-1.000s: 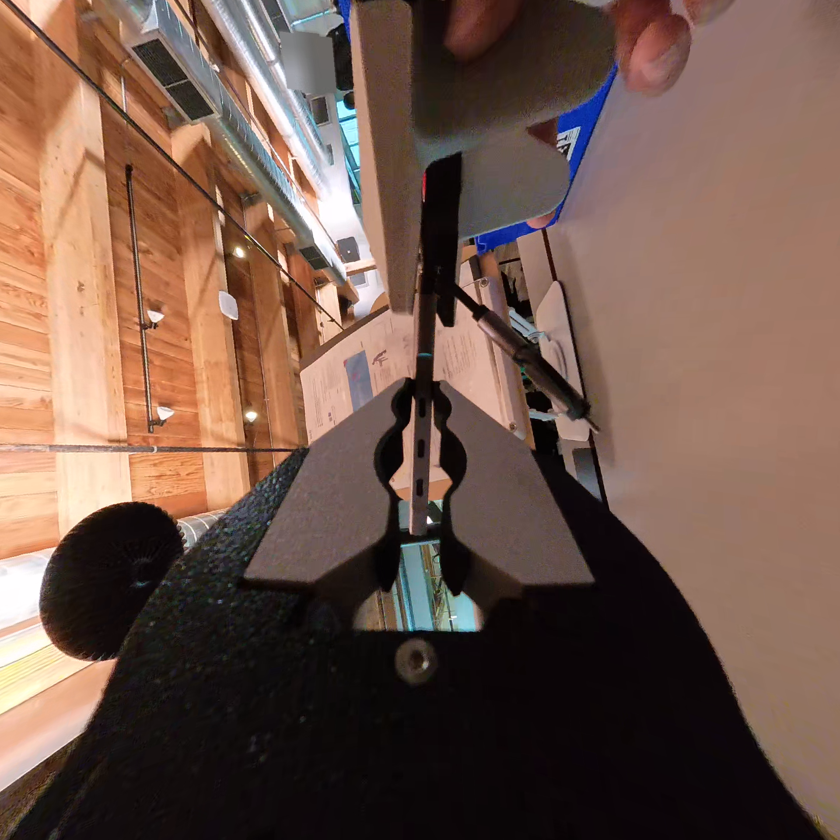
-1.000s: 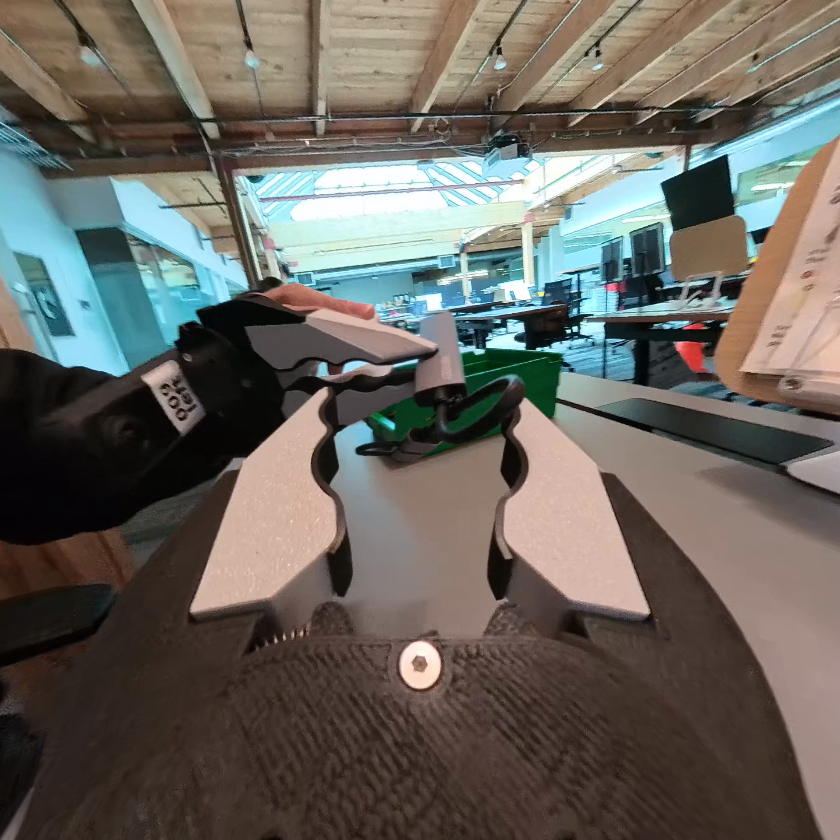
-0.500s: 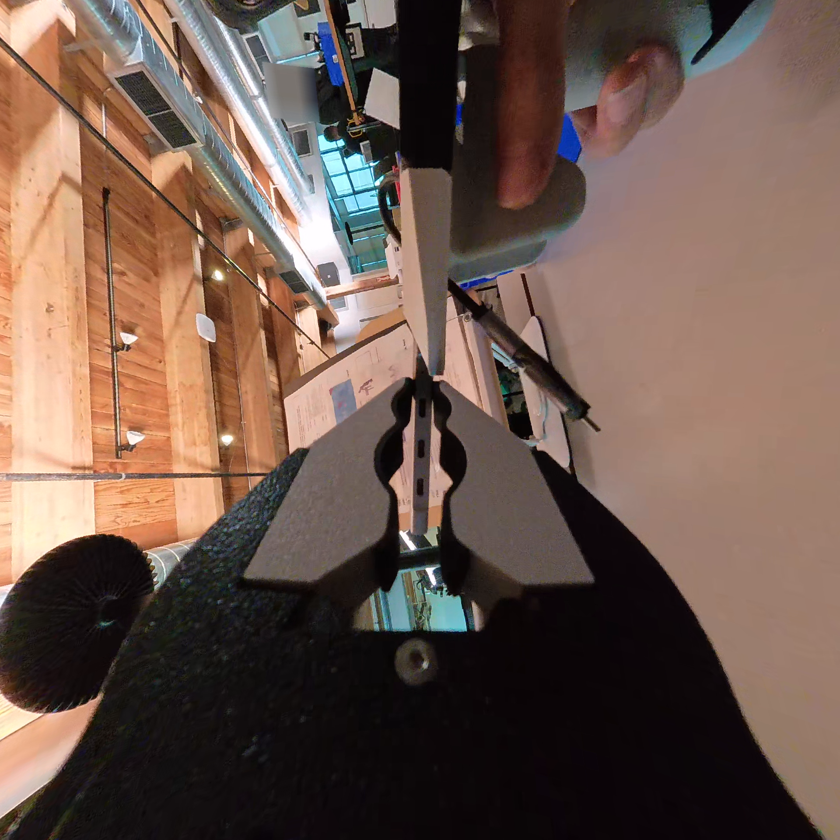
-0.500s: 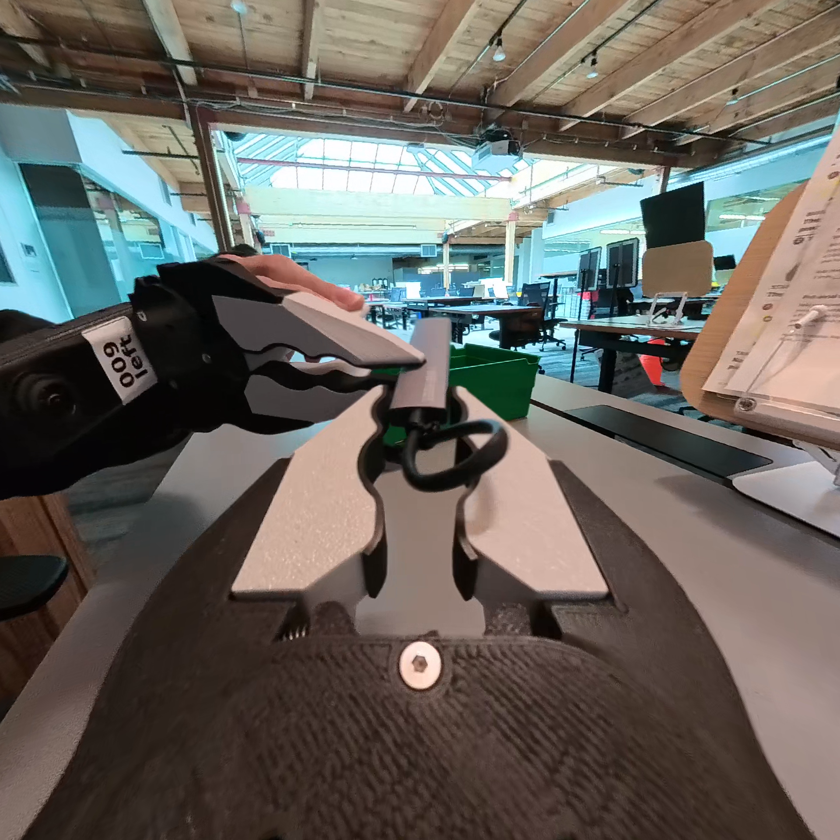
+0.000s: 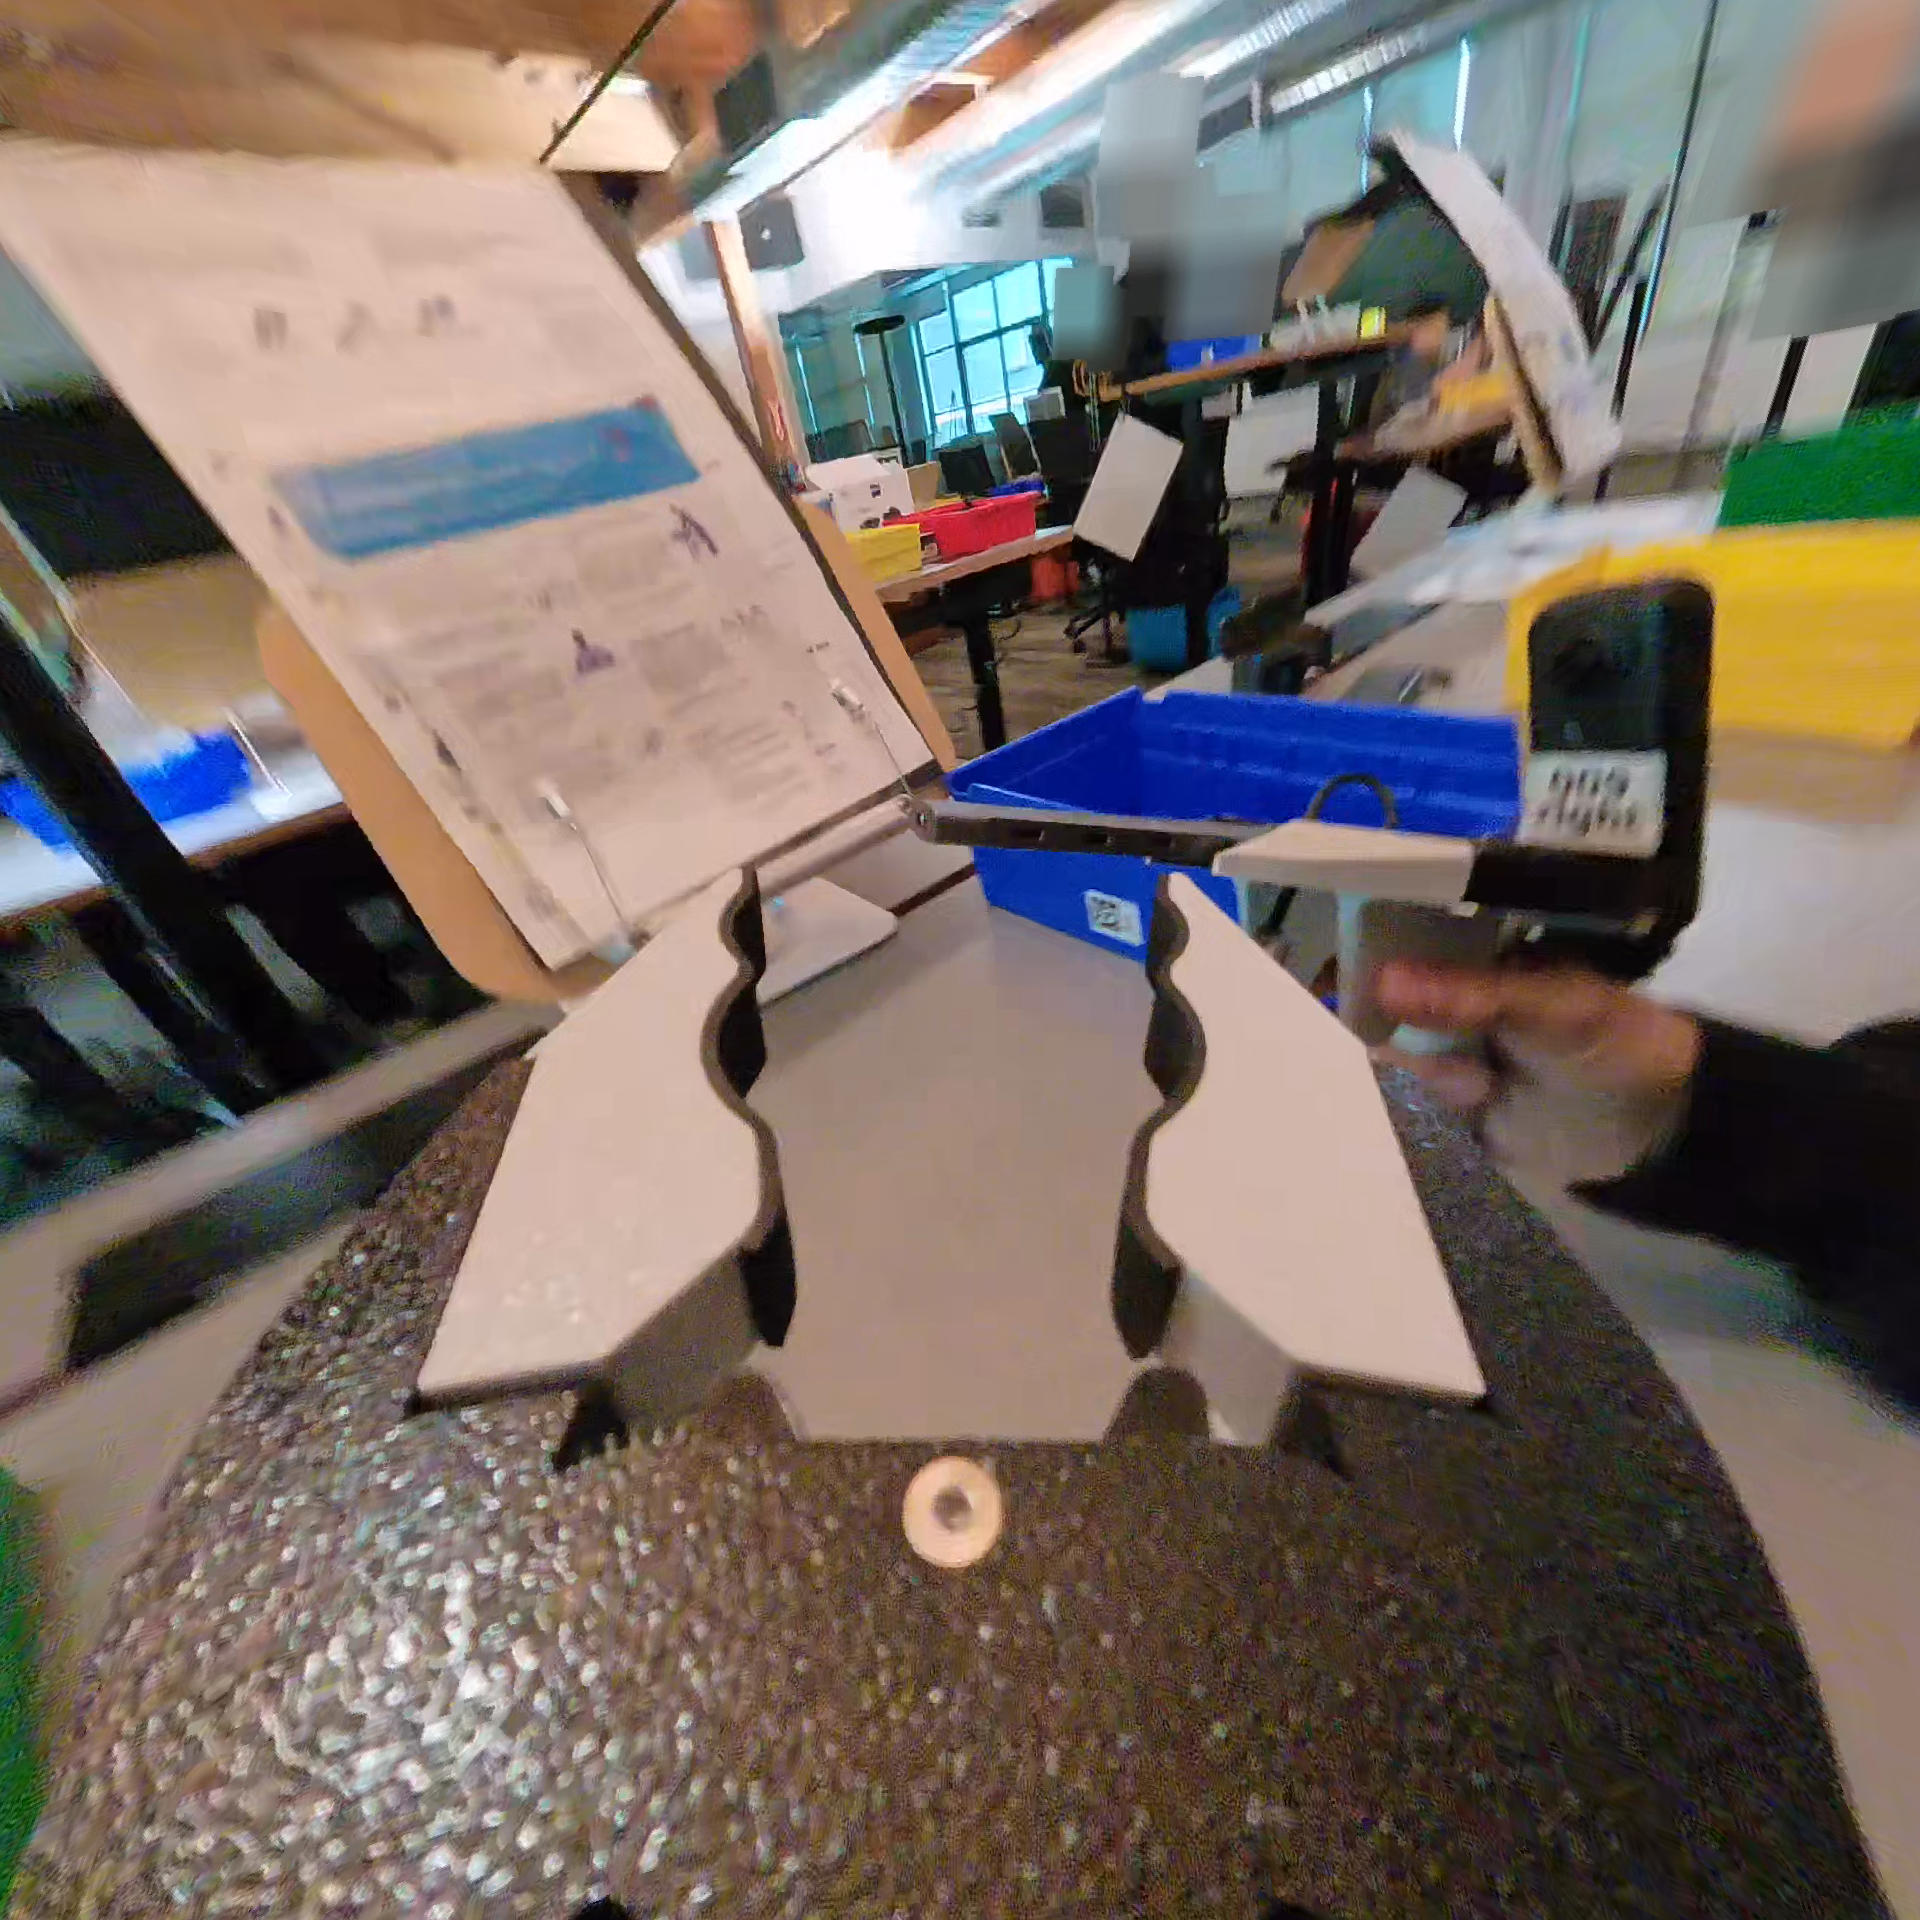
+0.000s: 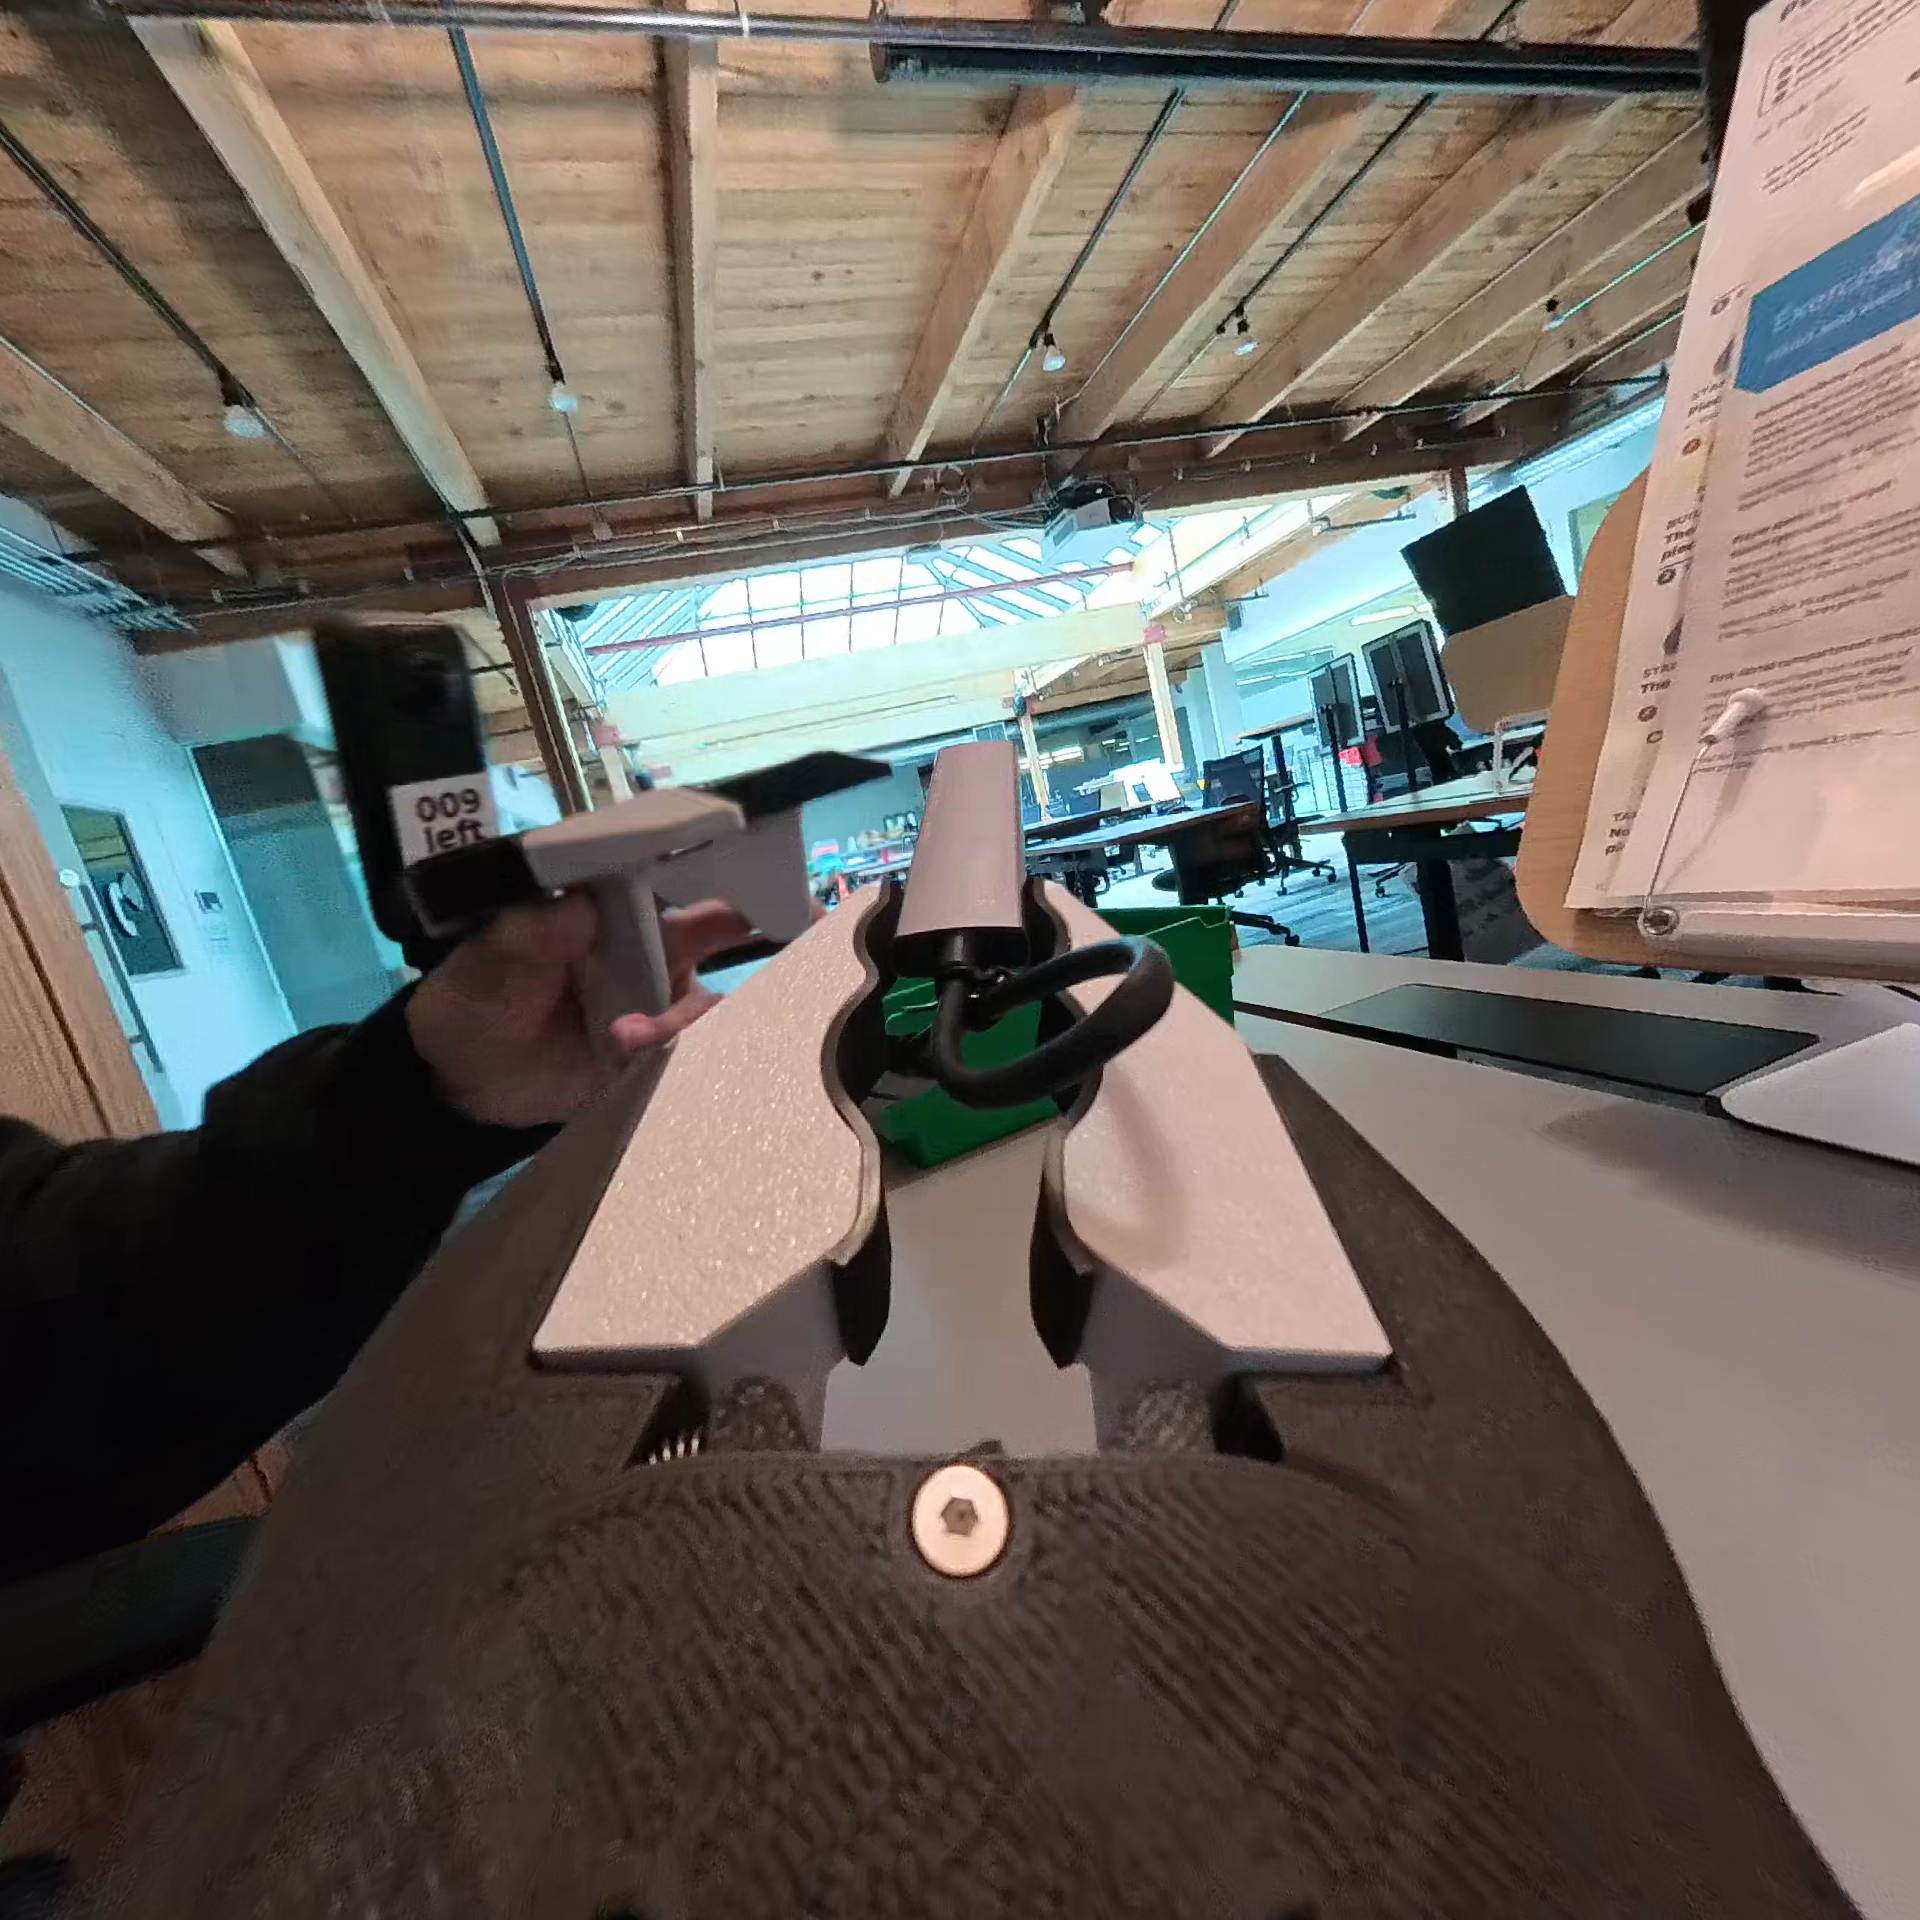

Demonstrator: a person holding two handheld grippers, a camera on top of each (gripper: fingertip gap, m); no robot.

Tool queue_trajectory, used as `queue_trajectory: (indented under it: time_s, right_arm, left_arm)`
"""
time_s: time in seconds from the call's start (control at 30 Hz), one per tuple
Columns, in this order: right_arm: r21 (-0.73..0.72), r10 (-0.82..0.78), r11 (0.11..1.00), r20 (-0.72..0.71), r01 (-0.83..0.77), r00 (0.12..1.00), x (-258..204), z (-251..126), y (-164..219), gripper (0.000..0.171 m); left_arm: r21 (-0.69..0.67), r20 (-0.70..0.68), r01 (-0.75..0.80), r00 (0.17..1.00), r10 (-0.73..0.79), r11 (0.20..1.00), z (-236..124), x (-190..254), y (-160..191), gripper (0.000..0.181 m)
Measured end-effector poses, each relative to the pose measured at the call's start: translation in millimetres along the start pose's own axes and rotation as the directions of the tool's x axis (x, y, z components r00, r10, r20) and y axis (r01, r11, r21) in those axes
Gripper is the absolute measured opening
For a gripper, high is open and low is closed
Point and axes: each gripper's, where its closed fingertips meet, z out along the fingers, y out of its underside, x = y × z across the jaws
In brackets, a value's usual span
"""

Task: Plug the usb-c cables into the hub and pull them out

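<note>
Slim grey metal usb-c hub [image 6: 961, 842] with its short looped black cable [image 6: 1049, 1023] is clamped in the right gripper [image 6: 961, 914], above the grey table [image 6: 1558, 1299]. Left gripper [image 5: 951, 935] spread wide, nothing between fingers, off to the side; blue plastic bin [image 5: 1226, 758] near the far table edge.

Motion blur smears the hand [image 5: 1527, 1049] under the right gripper [image 5: 1340, 860] in the left wrist view, so its fingers can't be counted. The hub [image 6: 961, 836] has its lower end tucked between the jaws, and its ports are out of sight here. The cable [image 6: 1049, 1023] loops down behind the right-hand jaw. The paper sheet [image 6: 1808, 499] runs off the picture's right edge. The green bin [image 6: 1164, 961] sits mostly hidden behind the jaws.
</note>
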Motion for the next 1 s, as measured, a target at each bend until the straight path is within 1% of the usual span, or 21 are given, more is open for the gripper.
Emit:
queue_trajectory:
  time_s: [0.03, 0.07, 0.1, 0.13, 0.17, 0.2, 0.3, 0.4, 0.47, 0.5, 0.53, 0.67, 0.73, 0.83, 1.0]
  right_arm:
    - [-0.009, -0.019, 1.000, 0.002, 0.019, 1.000, -1, 1, 2, 0.023]
    - [-0.023, -0.054, 0.998, 0.000, 0.054, 0.999, -3, 2, 5, 0.023]
    - [-0.041, -0.093, 0.995, 0.001, 0.093, 0.996, -6, 4, 9, 0.023]
    - [-0.057, -0.129, 0.990, 0.006, 0.129, 0.992, -9, 6, 13, 0.023]
    - [-0.065, -0.159, 0.985, 0.015, 0.159, 0.987, -13, 8, 16, 0.023]
    - [-0.072, -0.178, 0.981, 0.024, 0.179, 0.984, -16, 9, 19, 0.023]
    - [-0.089, -0.227, 0.969, 0.029, 0.229, 0.973, -20, 11, 24, 0.023]
    - [-0.126, -0.278, 0.952, 0.014, 0.278, 0.960, -15, 11, 30, 0.023]
    - [-0.138, -0.305, 0.943, 0.011, 0.304, 0.952, -15, 11, 33, 0.023]
    - [-0.142, -0.316, 0.938, 0.013, 0.315, 0.949, -16, 11, 34, 0.022]
    - [-0.150, -0.321, 0.936, 0.014, 0.319, 0.947, -16, 12, 36, 0.023]
    - [-0.152, -0.342, 0.928, 0.009, 0.339, 0.940, -15, 12, 36, 0.023]
    - [-0.152, -0.380, 0.914, 0.004, 0.376, 0.925, -14, 11, 37, 0.023]
    - [-0.152, -0.437, 0.890, -0.020, 0.429, 0.899, -12, 11, 39, 0.023]
    - [-0.135, -0.473, 0.876, -0.052, 0.463, 0.879, -10, 11, 36, 0.029]
  left_arm:
    - [-0.012, 0.009, 0.183, 0.983, -0.183, 0.983, -1, -4, 5, 0.070]
    - [-0.033, -0.012, 0.327, 0.945, -0.327, 0.945, 0, -1, 12, 0.072]
    - [-0.055, -0.048, 0.428, 0.901, -0.430, 0.902, 2, 5, 19, 0.069]
    - [-0.095, -0.058, 0.500, 0.861, -0.506, 0.861, 6, 10, 29, 0.067]
    - [-0.121, -0.072, 0.548, 0.827, -0.558, 0.828, 9, 15, 37, 0.068]
    - [-0.136, -0.087, 0.593, 0.791, -0.606, 0.793, 12, 20, 43, 0.065]
    - [-0.141, -0.151, 0.722, 0.661, -0.735, 0.678, 17, 27, 46, 0.052]
    - [-0.154, -0.182, 0.775, 0.588, -0.788, 0.614, 19, 30, 47, 0.036]
    - [-0.140, -0.208, 0.826, 0.514, -0.832, 0.546, 19, 31, 43, 0.034]
    - [-0.147, -0.215, 0.844, 0.482, -0.850, 0.516, 20, 32, 43, 0.028]
    - [-0.153, -0.215, 0.854, 0.462, -0.861, 0.497, 22, 32, 44, 0.016]
    - [-0.149, -0.237, 0.900, 0.369, -0.899, 0.409, 22, 32, 42, 0.009]
    - [-0.152, -0.243, 0.922, 0.314, -0.918, 0.356, 23, 33, 41, 0.007]
    - [-0.156, -0.219, 0.937, 0.276, -0.936, 0.313, 23, 33, 43, 0.006]
    - [-0.166, -0.192, 0.937, 0.275, -0.942, 0.307, 22, 36, 43, 0.006]
